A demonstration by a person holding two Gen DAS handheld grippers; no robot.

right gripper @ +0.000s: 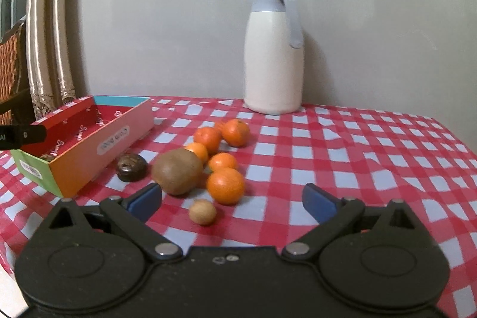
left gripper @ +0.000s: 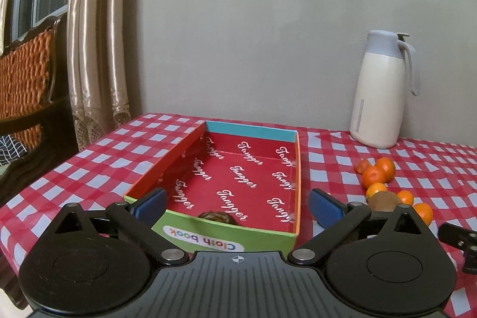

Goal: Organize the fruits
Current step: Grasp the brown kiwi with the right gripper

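Centring your wide-open, empty right tool (right gripper: 232, 200) over the small tan fruit (right gripper: 202, 211) at lower centre — avoid nudging the tangerine (right gripper: 225, 185).

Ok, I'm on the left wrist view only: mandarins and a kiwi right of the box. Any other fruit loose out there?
Observer: Yes, a dark wrinkled fruit lies on the cloth beside the box's orange side wall.
Operator: Anything else?
Observer: A small tan round fruit sits in front of the kiwi, closest to the right gripper.
Operator: Is that gripper free?
Observer: Its jaws are open, gripping nothing.
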